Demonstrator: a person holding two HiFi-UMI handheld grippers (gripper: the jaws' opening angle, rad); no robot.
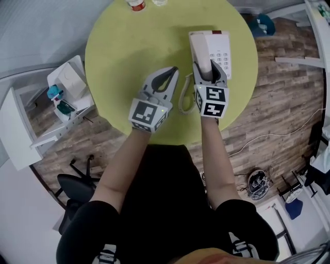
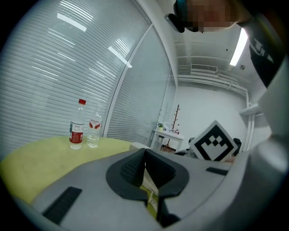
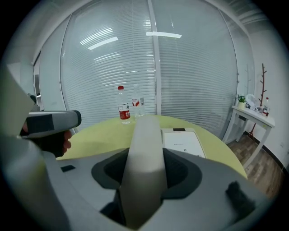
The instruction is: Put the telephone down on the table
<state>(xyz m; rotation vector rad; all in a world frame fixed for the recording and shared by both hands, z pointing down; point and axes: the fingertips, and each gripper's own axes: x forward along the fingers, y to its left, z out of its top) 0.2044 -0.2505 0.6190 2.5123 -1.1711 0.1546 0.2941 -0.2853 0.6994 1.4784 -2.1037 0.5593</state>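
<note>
A white telephone base (image 1: 220, 47) with a keypad sits at the right of the round yellow-green table (image 1: 129, 46). Its white handset (image 1: 200, 51) lies along the base's left side, and my right gripper (image 1: 208, 67) is shut on its near end. In the right gripper view the handset (image 3: 144, 149) runs straight out between the pads, with the base (image 3: 183, 142) just to its right. The coiled cord (image 1: 184, 95) hangs beside that gripper. My left gripper (image 1: 174, 71) hovers over the table's middle, shut, with nothing in it (image 2: 145, 173).
Two water bottles (image 1: 137, 4) stand at the table's far edge, also seen as bottles (image 2: 77, 127). A white shelf unit (image 1: 66, 86) and a black chair base (image 1: 77, 183) stand on the wood floor to the left. Cables (image 1: 258, 183) lie on the right.
</note>
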